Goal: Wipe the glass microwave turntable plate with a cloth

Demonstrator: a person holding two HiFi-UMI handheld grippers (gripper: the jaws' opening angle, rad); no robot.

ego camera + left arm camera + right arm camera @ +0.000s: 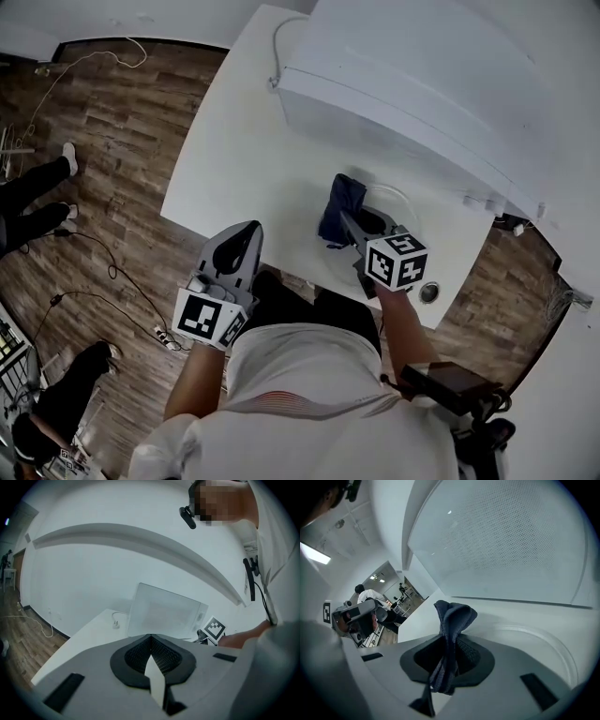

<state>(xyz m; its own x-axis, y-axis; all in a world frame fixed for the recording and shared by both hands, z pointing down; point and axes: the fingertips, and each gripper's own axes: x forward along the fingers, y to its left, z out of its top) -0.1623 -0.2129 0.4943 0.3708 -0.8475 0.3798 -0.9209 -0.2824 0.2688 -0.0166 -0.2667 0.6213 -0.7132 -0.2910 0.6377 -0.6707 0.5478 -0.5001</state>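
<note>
The glass turntable plate (398, 208) lies flat on the white table (244, 159) in front of the white microwave (412, 84). My right gripper (346, 221) is shut on a dark blue cloth (339, 204), which hangs bunched over the plate's left edge. In the right gripper view the cloth (453, 620) stands up from the shut gripper (449, 644), with the plate's rim (543, 641) curving to the right. My left gripper (250, 231) is shut on nothing at the table's near edge, away from the plate. In its own view the gripper (150, 639) points toward the microwave (164, 613).
A small round metal part (429, 292) sits near the table's right front corner. A white cable with a plug (274, 82) lies by the microwave's left side. A person's legs (37, 187) and cables (103, 272) are on the wooden floor to the left.
</note>
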